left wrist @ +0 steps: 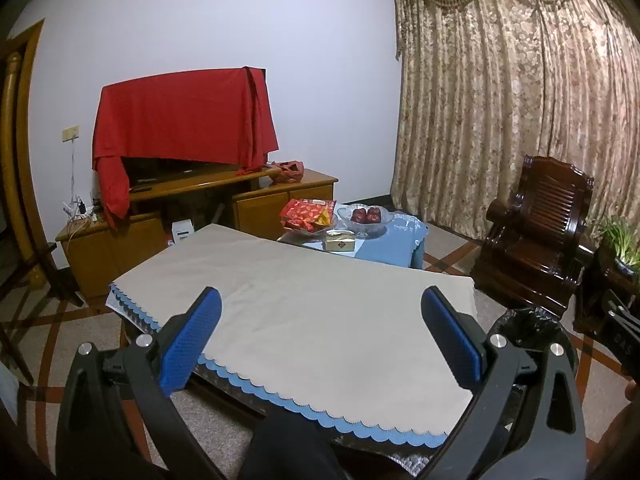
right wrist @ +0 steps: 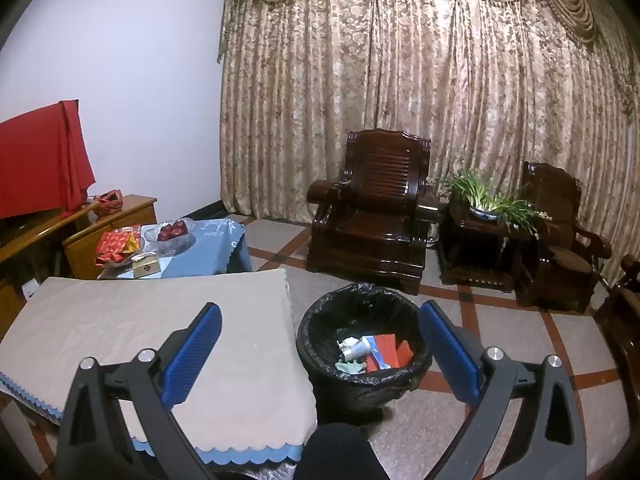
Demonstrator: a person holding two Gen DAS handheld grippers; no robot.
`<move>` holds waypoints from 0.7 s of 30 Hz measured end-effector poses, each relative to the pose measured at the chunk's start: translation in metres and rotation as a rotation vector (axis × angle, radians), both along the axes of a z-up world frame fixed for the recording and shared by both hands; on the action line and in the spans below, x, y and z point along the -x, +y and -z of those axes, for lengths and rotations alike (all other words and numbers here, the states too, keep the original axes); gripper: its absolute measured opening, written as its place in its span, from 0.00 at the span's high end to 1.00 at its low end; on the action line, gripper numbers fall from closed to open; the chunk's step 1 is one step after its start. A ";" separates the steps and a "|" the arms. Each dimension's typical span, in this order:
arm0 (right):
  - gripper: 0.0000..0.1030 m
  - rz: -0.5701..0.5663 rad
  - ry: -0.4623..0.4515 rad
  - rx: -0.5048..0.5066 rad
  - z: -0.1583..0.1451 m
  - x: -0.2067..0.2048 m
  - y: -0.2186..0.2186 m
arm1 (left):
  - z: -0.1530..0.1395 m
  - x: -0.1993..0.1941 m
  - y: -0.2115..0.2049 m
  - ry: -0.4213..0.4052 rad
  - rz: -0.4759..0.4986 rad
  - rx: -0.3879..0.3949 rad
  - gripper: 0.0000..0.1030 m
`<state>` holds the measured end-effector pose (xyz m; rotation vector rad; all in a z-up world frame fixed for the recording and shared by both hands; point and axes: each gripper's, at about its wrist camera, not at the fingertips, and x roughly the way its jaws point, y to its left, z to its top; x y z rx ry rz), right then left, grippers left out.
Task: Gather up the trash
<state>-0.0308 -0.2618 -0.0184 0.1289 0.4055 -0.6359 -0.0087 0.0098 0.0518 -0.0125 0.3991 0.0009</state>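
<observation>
A round bin with a black liner [right wrist: 362, 360] stands on the floor just right of the cloth-covered low table [right wrist: 140, 320]. Inside it lie a white tube [right wrist: 357, 349], red paper [right wrist: 390, 354], crumpled white paper and a pale green scrap. My right gripper [right wrist: 320, 332] hangs open above the bin's near rim with nothing between its blue pads [right wrist: 192, 352]. My left gripper [left wrist: 320, 316] is open too, held over the beige cloth [left wrist: 320, 312] of the table, and holds nothing. In the left wrist view the bin's rim [left wrist: 528, 320] peeks out behind the right finger.
A smaller table with a blue cloth [right wrist: 216, 240] carries a glass bowl of red fruit [right wrist: 172, 234], red packets [right wrist: 116, 248] and a small gold box [right wrist: 146, 268]. Dark wooden armchairs [right wrist: 376, 208], a plant stand [right wrist: 480, 208] and a TV cabinet [left wrist: 200, 208] ring the room.
</observation>
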 end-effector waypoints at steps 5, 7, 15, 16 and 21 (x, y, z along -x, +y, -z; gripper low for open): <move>0.06 0.003 0.003 -0.006 0.001 0.000 -0.004 | 0.001 -0.001 -0.004 0.004 0.003 -0.006 0.06; 0.06 0.005 0.005 -0.008 0.002 0.000 -0.005 | 0.001 -0.002 -0.004 0.004 0.003 -0.007 0.06; 0.06 0.007 0.002 -0.009 0.003 0.001 -0.005 | 0.001 -0.002 -0.003 0.002 0.004 -0.007 0.06; 0.06 0.007 0.001 -0.009 0.003 0.001 -0.005 | 0.000 -0.002 -0.004 0.002 0.004 -0.006 0.06; 0.06 0.008 0.001 -0.009 0.003 0.001 -0.005 | 0.001 -0.002 -0.005 0.001 0.004 -0.006 0.06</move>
